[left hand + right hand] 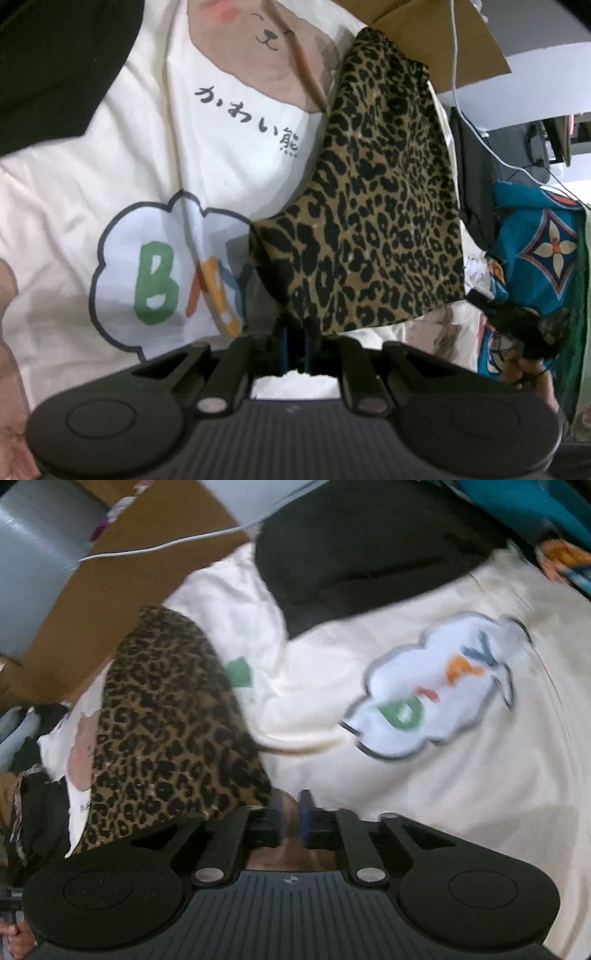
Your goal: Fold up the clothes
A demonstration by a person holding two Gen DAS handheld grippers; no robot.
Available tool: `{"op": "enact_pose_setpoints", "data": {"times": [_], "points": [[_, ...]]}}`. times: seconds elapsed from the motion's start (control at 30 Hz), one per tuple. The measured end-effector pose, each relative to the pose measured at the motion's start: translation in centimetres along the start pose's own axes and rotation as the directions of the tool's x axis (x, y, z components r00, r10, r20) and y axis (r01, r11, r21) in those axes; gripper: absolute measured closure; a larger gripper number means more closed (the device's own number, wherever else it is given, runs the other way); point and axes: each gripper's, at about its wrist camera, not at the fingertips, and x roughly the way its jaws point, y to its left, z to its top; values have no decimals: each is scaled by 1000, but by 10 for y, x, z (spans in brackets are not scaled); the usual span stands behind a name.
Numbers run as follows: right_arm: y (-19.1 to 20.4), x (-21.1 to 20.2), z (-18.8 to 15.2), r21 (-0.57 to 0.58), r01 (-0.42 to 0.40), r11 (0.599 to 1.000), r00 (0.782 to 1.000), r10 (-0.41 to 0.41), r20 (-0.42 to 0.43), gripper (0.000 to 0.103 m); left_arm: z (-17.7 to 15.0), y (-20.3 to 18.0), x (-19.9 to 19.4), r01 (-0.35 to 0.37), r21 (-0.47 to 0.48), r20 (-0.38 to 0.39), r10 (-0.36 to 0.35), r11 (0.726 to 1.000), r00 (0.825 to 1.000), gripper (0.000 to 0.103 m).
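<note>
A leopard-print garment (369,203) lies folded on a cream sheet (129,147) printed with a bear and a cloud. My left gripper (296,332) is shut on the garment's near corner; the fabric drapes over its fingertips and hides them in part. In the right wrist view the same garment (166,731) lies to the left. My right gripper (293,801) stands open by a narrow gap just beside the garment's edge. No fabric shows between its blue pads (306,812), and it hangs over the cream sheet (443,794).
A black garment (369,554) lies on the sheet beyond the leopard one. Brown cardboard (461,44) and a white cable (456,74) are behind. Teal patterned cloth (535,240) lies at the right, where a hand (524,373) holds a black object.
</note>
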Motion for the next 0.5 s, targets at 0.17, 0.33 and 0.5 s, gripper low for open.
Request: {"op": "enact_pose_setpoints", "data": {"times": [0.17, 0.33, 0.5], "points": [[17, 8, 19, -115, -30, 993, 1000, 29, -13, 57, -2, 3, 3, -11, 0, -2, 11, 1000, 1000, 94], [24, 34, 23, -192, -63, 979, 993, 43, -106, 57, -1, 4, 4, -13, 1, -3, 13, 1000, 1000, 94], [24, 48, 25, -193, -129, 973, 981, 97, -168, 55, 0, 4, 5, -14, 2, -3, 15, 1000, 1000, 94]]}}
